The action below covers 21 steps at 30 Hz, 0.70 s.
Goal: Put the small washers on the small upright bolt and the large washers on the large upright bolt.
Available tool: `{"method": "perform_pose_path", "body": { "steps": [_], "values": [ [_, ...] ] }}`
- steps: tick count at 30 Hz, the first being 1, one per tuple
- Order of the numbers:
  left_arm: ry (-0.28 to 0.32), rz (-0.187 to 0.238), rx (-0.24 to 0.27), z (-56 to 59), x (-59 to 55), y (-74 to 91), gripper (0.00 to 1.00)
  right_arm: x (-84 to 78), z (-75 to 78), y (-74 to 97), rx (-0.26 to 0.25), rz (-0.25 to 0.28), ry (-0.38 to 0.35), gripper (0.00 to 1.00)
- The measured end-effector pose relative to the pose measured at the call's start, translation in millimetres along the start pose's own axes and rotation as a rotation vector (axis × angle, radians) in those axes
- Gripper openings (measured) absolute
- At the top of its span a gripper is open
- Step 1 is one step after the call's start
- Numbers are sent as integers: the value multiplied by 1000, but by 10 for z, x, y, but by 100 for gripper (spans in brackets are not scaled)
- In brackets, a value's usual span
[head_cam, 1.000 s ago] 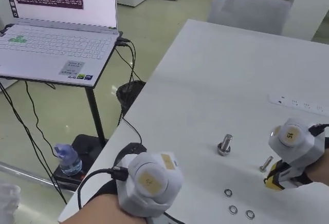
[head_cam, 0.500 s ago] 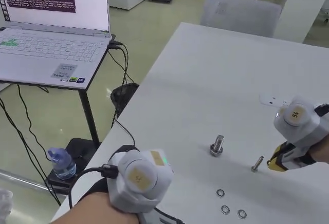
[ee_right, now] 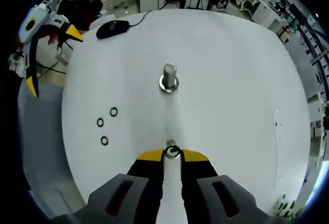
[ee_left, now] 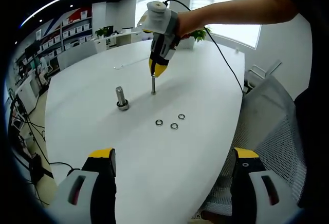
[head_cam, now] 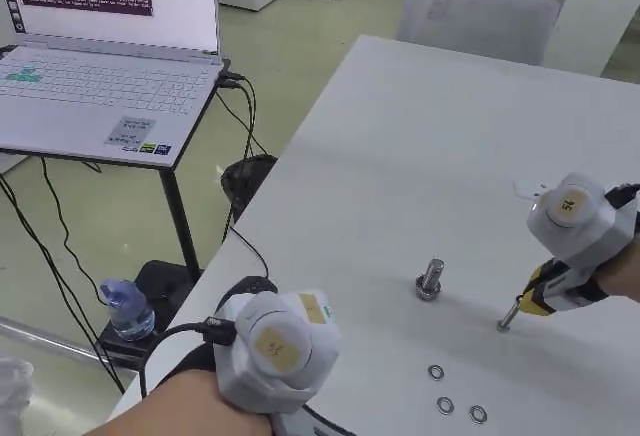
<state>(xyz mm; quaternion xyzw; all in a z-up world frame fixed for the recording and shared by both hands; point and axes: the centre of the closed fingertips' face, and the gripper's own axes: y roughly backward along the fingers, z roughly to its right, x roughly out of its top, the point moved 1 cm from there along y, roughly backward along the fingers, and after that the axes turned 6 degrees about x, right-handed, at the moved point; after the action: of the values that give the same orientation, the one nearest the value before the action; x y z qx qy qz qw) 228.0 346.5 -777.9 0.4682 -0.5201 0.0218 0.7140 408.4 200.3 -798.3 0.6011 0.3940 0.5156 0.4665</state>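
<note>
Closest to me, the L gripper (ee_left: pixel 174 156) hangs low over the near edge of the white table (head_cam: pixel 420 156). Its jaws are spread wide w/ nothing btwn them. In the head view it sits at the bottom of the pic, cable off its back, w/ a black mouse (ee_right: pixel 114 28) just beside it on the table edge.

Next out, three washers (head_cam: pixel 445 405) lie flat on the table in a loose cluster. They're apart from each other and apart from both bolts. They sit ahead of the L gripper's jaws, well short of the R gripper. They're too small for me to tell sizes.

Past them the large bolt (head_cam: pixel 430 281) stands upright on its broad base, free of both grippers. Near it, not touching, the small bolt (ee_left: pixel 153 86) stands w/ its lower end on the table. The R gripper (ee_left: pixel 156 71) is on it from above, yellow-tipped jaws pressed in on the bolt's upper end, pinching it. In the right gripper view the bolt shows end-on right btwn the tips. The large bolt is straight ahead beyond it, and the washers are off to that view's left.

Farther back a white power strip (head_cam: pixel 530 189) lies flat on the table. A grey chair (head_cam: pixel 480 21) stands at the far end. Off the table's side, an open laptop (head_cam: pixel 100 76) sits on a stand, w/ a water bottle (head_cam: pixel 125 308) down below it.
</note>
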Motion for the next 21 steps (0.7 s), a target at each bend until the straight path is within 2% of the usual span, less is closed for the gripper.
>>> {"method": "perform_pose_path", "body": {
  "steps": [7,21],
  "values": [
    [-7,1,-7,-4,-6,0,96,-24,23,-46,8,-15,-4,12],
    [-11,1,-6,-40,0,-12,92,-77,39,-205,33,-29,-5,12]
  ]
}}
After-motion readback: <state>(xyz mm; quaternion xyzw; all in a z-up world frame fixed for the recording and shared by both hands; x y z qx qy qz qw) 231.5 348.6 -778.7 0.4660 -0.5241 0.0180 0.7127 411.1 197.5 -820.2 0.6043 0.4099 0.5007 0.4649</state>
